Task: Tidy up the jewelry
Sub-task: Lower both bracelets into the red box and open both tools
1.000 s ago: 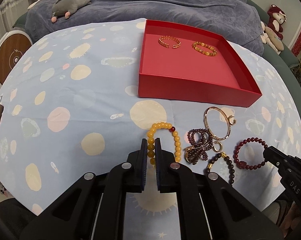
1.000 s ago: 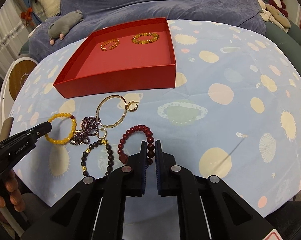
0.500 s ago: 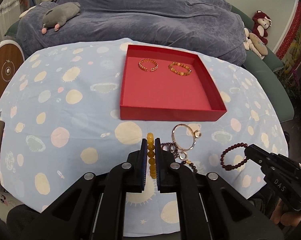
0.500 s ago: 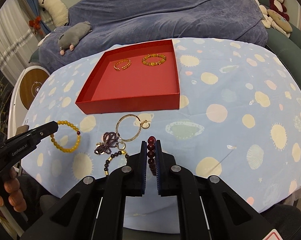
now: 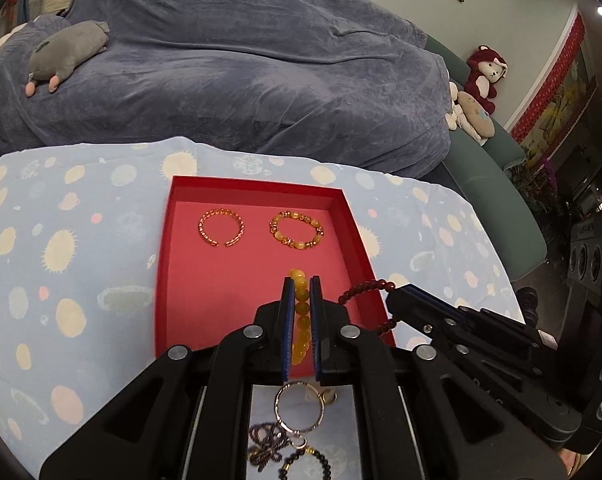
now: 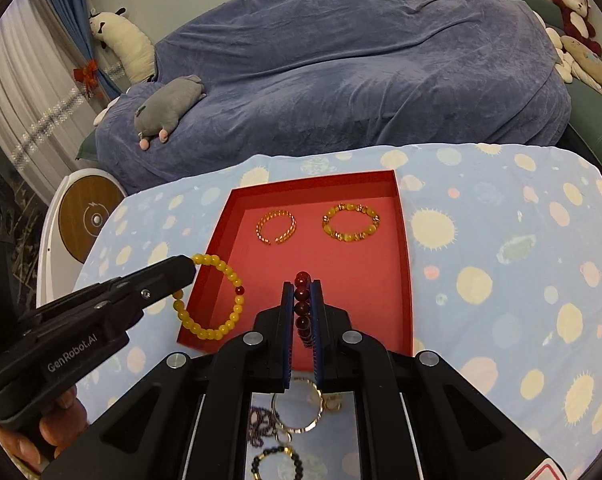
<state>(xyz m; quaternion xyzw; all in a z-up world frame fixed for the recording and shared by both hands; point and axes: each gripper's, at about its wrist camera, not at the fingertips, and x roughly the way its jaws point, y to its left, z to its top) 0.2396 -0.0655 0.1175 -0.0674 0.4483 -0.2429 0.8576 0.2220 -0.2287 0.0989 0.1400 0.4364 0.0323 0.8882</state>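
My left gripper is shut on a yellow bead bracelet, which hangs over the near part of the red tray. My right gripper is shut on a dark red bead bracelet, also above the tray's near part. In the right wrist view the yellow bracelet dangles as a full loop from the left gripper at the tray's left rim. Two gold bracelets lie at the tray's far end. A gold hoop, a purple bead piece and a black bead bracelet lie on the cloth below the fingers.
The table wears a light blue spotted cloth. Behind it stands a sofa under a blue-grey cover with a grey plush toy. More plush toys sit at the right. A round white and wood device stands left of the table.
Both grippers lifted their bracelets off the cloth and carried them forward and up, from the table's near edge to above the red tray. The loose jewelry now lies beneath the grippers.
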